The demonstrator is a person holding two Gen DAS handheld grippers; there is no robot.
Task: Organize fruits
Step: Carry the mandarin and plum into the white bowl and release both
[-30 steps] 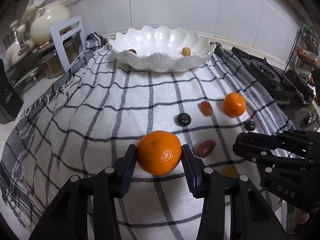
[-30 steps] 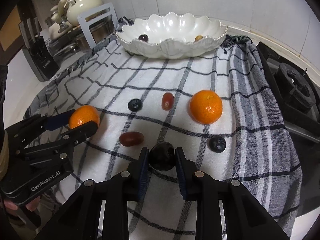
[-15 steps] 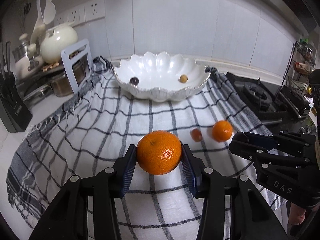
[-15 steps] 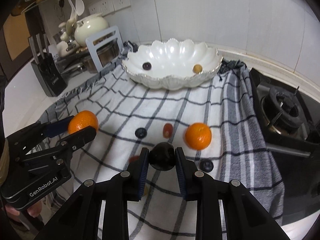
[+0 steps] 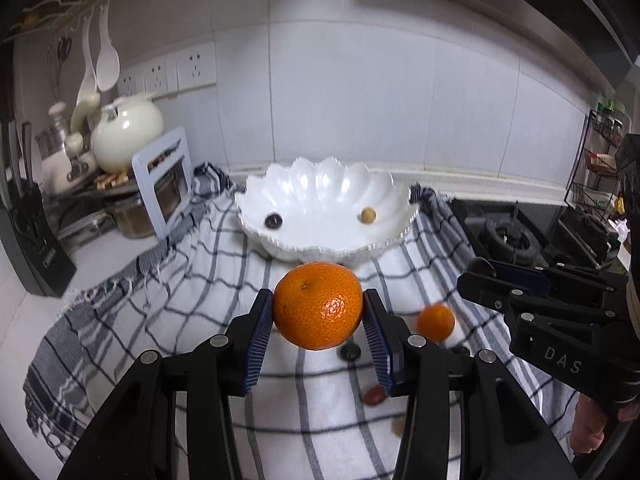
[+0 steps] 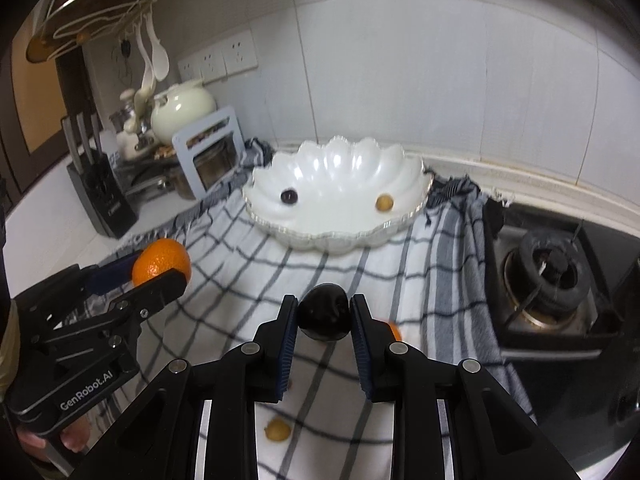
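My left gripper (image 5: 318, 314) is shut on a large orange (image 5: 318, 306), held above the checked cloth (image 5: 160, 300); in the right wrist view that orange (image 6: 160, 266) shows at the left. My right gripper (image 6: 324, 316) is shut on a dark plum (image 6: 324, 318). The white scalloped bowl (image 5: 320, 184) stands at the back of the cloth and holds a dark grape (image 5: 273, 221) and a small yellow fruit (image 5: 367, 215). On the cloth lie a smaller orange (image 5: 436, 322), a dark berry (image 5: 351, 352), a reddish fruit (image 5: 374, 396) and a yellow fruit (image 6: 278, 430).
A gas stove (image 6: 556, 276) sits right of the cloth. At the back left stand a knife block (image 6: 102, 192), pots, a cream teapot (image 5: 126, 136) and a white rack (image 5: 162, 184). A wire shelf (image 5: 600, 160) is at the far right. The tiled wall rises behind the bowl.
Both grippers have risen with their fruit and tilted up, so the wall and sockets now show and the cloth and loose fruits sit lower and smaller in view.
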